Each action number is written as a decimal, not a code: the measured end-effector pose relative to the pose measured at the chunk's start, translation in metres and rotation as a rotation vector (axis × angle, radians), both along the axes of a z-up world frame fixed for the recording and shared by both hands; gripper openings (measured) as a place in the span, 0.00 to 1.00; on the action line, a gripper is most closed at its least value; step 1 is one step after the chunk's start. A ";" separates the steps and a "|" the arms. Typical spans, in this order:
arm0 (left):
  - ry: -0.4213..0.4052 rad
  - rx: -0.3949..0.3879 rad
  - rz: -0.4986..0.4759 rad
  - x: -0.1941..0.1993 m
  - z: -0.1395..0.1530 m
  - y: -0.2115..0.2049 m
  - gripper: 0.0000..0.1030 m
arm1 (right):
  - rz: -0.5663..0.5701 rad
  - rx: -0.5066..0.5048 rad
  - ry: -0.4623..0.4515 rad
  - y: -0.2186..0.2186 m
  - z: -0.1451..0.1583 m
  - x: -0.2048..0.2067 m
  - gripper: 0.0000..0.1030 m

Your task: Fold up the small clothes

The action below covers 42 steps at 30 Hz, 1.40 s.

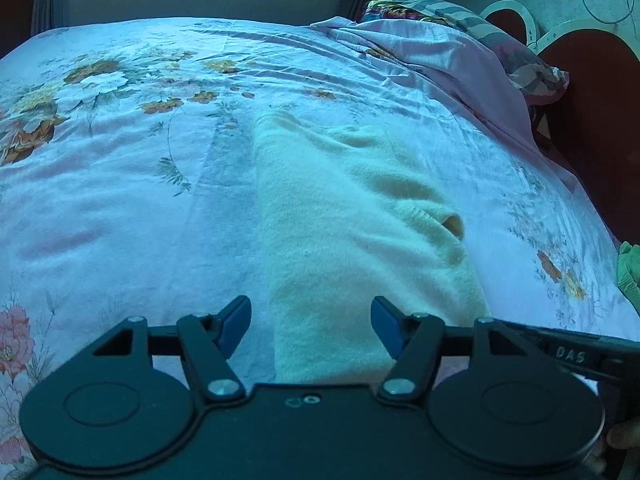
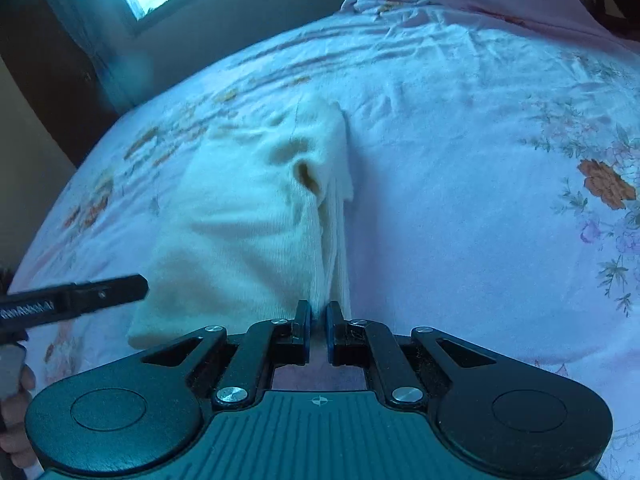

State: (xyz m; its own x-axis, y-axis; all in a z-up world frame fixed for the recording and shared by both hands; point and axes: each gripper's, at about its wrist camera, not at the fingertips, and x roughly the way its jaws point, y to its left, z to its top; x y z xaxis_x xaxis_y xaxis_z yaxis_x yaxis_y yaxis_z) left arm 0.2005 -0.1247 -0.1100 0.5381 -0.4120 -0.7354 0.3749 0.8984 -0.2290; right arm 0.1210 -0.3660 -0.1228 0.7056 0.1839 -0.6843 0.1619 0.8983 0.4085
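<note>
Left gripper pose: the left gripper (image 1: pixel 311 316) points forward and steeply down over the near end of the pale cream fleecy garment (image 1: pixel 360 216); in the right wrist view one of its black fingers (image 2: pixel 108 288) reaches in from the left edge above that cloth's near left corner
Left gripper jaws: standing wide apart, blue pads clear of each other, with cloth showing below the gap; nothing is gripped between them
Right gripper pose: the right gripper (image 2: pixel 319 316) is angled down toward the bed, at the near right edge of the garment
Right gripper jaws: drawn nearly together on the layered right-hand edge of the garment; a thin stack of cloth runs into the narrow slit between the blue pads, so the cloth is pinched there
Garment place: it lies lengthwise on the middle of the floral pale bedsheet (image 1: pixel 120 200), folded into a long strip, with a small open pocket-like fold (image 1: pixel 454 226) on its right side
Hands: a bit of a hand (image 2: pixel 18 392) shows at the lower left edge of the right wrist view
Counts: two grippers, one cream garment, one bedsheet, one rumpled pink cloth (image 1: pixel 448 60) at the far right of the bed, one small green cloth (image 1: pixel 629 272) at the right edge
</note>
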 end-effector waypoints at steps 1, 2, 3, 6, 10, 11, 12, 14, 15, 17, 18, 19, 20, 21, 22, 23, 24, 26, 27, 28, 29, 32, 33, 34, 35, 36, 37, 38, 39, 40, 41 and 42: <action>-0.005 0.000 0.001 0.003 0.001 -0.003 0.62 | -0.009 -0.005 -0.031 0.000 0.006 0.001 0.05; -0.007 0.001 0.003 0.006 0.001 -0.006 0.62 | -0.012 -0.025 -0.061 0.004 0.014 0.006 0.05; -0.014 0.002 0.006 0.010 0.002 -0.009 0.62 | -0.010 -0.058 -0.088 0.009 0.022 0.015 0.05; -0.045 0.015 0.011 0.023 0.003 -0.022 0.61 | 0.014 -0.088 -0.123 0.023 0.030 0.046 0.05; -0.026 0.035 0.014 0.045 -0.010 -0.039 0.61 | 0.026 -0.153 -0.117 0.041 0.018 0.091 0.05; 0.004 0.052 0.017 0.049 -0.019 -0.040 0.62 | 0.015 -0.208 -0.095 0.042 0.010 0.098 0.05; 0.041 0.053 0.019 0.052 -0.030 -0.038 0.65 | -0.014 -0.266 -0.050 0.037 -0.004 0.106 0.05; 0.102 -0.037 0.038 0.054 -0.045 -0.025 0.68 | -0.070 -0.135 -0.029 0.007 -0.029 0.105 0.04; 0.103 -0.053 0.047 0.052 -0.046 -0.021 0.68 | -0.082 -0.089 -0.030 -0.001 -0.030 0.102 0.05; 0.078 -0.031 0.032 0.048 -0.042 -0.023 0.67 | -0.057 -0.115 -0.035 0.001 -0.021 0.100 0.05; 0.060 -0.026 0.029 0.047 -0.037 -0.023 0.65 | -0.051 -0.115 -0.051 0.003 -0.015 0.099 0.05; 0.043 -0.029 0.027 0.047 -0.032 -0.023 0.63 | -0.049 -0.098 -0.080 0.004 -0.007 0.099 0.05; 0.022 -0.031 0.029 0.048 -0.026 -0.024 0.63 | -0.047 -0.092 -0.103 0.004 -0.003 0.100 0.05; 0.008 -0.037 0.031 0.052 -0.021 -0.025 0.63 | -0.049 -0.101 -0.121 0.007 0.003 0.105 0.05; -0.001 -0.043 0.029 0.057 -0.018 -0.026 0.63 | -0.052 -0.107 -0.130 0.009 0.006 0.111 0.05; -0.007 -0.045 0.027 0.064 -0.015 -0.030 0.63 | -0.051 -0.108 -0.136 0.009 0.007 0.117 0.05; -0.011 -0.037 0.025 0.071 -0.016 -0.034 0.63 | -0.050 -0.122 -0.131 0.009 0.005 0.124 0.05; 0.018 0.019 0.016 0.089 -0.028 -0.044 0.66 | -0.045 -0.162 -0.018 0.009 -0.013 0.144 0.05; 0.044 0.024 0.015 0.097 -0.036 -0.044 0.67 | -0.044 -0.137 -0.002 0.004 -0.021 0.147 0.05; 0.065 0.002 0.020 0.102 -0.039 -0.042 0.67 | -0.051 -0.120 -0.010 -0.002 -0.021 0.147 0.05; 0.068 -0.020 0.034 0.107 -0.039 -0.038 0.66 | -0.052 -0.114 -0.018 -0.004 -0.017 0.147 0.05; 0.004 -0.020 0.039 0.120 -0.027 -0.044 0.63 | -0.037 -0.133 -0.097 -0.008 -0.002 0.156 0.05; 0.000 -0.015 0.038 0.128 -0.026 -0.049 0.63 | -0.031 -0.133 -0.106 -0.009 0.000 0.166 0.05; -0.002 -0.003 0.040 0.135 -0.026 -0.054 0.63 | -0.029 -0.130 -0.104 -0.010 0.000 0.178 0.05; -0.001 0.021 0.046 0.145 -0.029 -0.061 0.63 | -0.032 -0.134 -0.102 -0.011 -0.002 0.188 0.05; 0.004 0.042 0.054 0.153 -0.033 -0.066 0.63 | -0.031 -0.143 -0.101 -0.010 -0.003 0.199 0.05; 0.010 0.059 0.066 0.161 -0.038 -0.069 0.65 | -0.030 -0.157 -0.098 -0.010 -0.006 0.210 0.05; 0.017 0.066 0.084 0.169 -0.045 -0.069 0.67 | -0.031 -0.169 -0.087 -0.010 -0.011 0.217 0.05; 0.024 0.055 0.091 0.174 -0.049 -0.069 0.69 | -0.038 -0.191 -0.058 -0.012 -0.019 0.226 0.05; 0.025 0.044 0.100 0.177 -0.052 -0.067 0.70 | -0.045 -0.198 -0.043 -0.015 -0.024 0.231 0.05; 0.019 0.052 0.101 0.179 -0.053 -0.069 0.71 | -0.047 -0.182 -0.036 -0.020 -0.031 0.234 0.05; 0.010 0.065 0.095 0.179 -0.053 -0.073 0.71 | -0.053 -0.164 -0.034 -0.023 -0.034 0.236 0.05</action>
State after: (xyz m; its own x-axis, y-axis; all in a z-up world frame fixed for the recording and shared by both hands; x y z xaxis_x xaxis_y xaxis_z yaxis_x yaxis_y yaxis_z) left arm 0.3800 -0.1972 -0.1626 0.5648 -0.3109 -0.7644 0.2850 0.9428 -0.1729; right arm 0.3569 -0.3895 -0.1566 0.7346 0.0342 -0.6776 0.1991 0.9439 0.2635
